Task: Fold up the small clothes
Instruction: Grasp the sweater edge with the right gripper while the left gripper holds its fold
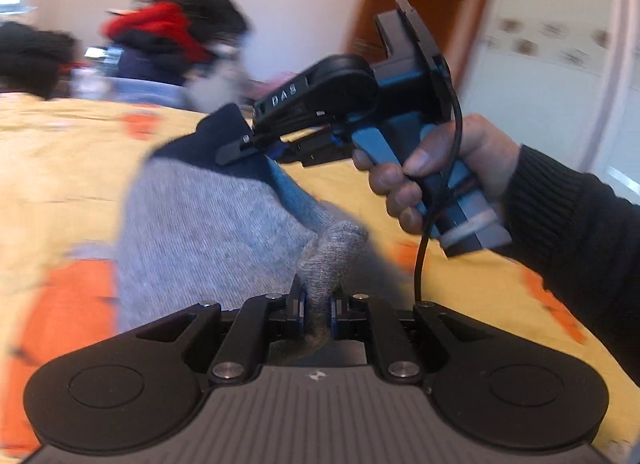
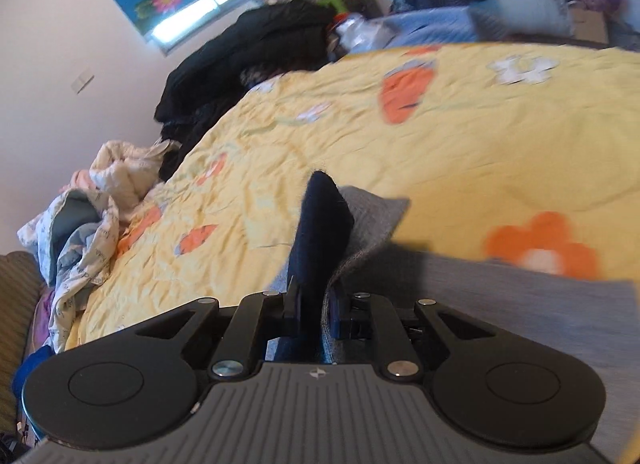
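Nearest in the left wrist view, the left gripper (image 1: 316, 304) pinches a bunched grey end of the knit garment (image 1: 208, 223). The cloth stretches away and upward, seemingly lengthwise, to its navy edge, clamped in the right gripper (image 1: 240, 149) above the yellow bedspread (image 1: 60, 151). Only this view shows the person's hand (image 1: 440, 179); the right wrist view alone shows the crumpled bedding (image 2: 92, 215) and clothes pile (image 2: 256, 51) beyond.

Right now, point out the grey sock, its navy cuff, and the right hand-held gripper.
grey sock (image 1: 208, 223), left wrist view, middle of the grey knit.
navy cuff (image 2: 320, 223), right wrist view, its upper half.
right hand-held gripper (image 1: 256, 145), left wrist view, between fingertips clamping the cuff.
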The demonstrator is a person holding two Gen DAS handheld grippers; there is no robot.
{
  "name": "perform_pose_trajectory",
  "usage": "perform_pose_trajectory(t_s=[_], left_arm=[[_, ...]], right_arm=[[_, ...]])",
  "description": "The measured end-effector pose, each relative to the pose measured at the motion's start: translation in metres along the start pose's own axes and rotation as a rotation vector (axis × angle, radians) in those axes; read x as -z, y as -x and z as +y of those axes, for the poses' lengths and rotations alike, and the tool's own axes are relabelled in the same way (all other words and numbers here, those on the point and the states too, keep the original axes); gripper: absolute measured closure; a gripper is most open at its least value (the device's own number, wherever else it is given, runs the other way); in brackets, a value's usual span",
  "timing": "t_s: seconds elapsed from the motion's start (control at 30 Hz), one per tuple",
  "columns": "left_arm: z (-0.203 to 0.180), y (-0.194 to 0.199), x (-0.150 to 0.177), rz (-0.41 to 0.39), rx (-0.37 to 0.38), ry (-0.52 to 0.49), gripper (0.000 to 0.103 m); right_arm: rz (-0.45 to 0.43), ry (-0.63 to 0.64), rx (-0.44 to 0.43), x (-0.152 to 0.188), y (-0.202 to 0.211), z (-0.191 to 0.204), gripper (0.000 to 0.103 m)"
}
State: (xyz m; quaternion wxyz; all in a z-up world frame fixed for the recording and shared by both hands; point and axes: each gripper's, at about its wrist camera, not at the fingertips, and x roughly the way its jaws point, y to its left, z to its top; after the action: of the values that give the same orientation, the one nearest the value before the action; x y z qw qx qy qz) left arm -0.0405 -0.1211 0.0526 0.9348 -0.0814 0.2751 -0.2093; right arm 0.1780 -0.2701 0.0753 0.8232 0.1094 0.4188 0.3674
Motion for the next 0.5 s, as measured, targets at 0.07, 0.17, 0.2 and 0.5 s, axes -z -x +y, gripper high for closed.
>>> perform_pose_trajectory(t_s=[0.07, 0.17, 0.2, 0.5], left_arm=[[-0.020, -0.017, 0.006, 0.038, 0.047, -0.032, 0.093], [-0.040, -0.041, 0.018, 0.100, 0.087, -0.059, 0.095], [-0.044, -0.049, 0.022, 0.121, 0.090, -0.067, 0.095], [-0.031, -0.039, 0.012, 0.245, 0.308, -0.110, 0.084]], right_arm=[[-0.026, -0.041, 0.041, 0.012, 0.030, -0.030, 0.082], [-0.051, -0.134, 0.114, 0.034, 0.055, -0.078, 0.082], [-0.056, -0.157, 0.137, 0.044, 0.056, -0.090, 0.082], [-0.146, -0.334, 0.072, 0.075, 0.056, -0.121, 0.072]])
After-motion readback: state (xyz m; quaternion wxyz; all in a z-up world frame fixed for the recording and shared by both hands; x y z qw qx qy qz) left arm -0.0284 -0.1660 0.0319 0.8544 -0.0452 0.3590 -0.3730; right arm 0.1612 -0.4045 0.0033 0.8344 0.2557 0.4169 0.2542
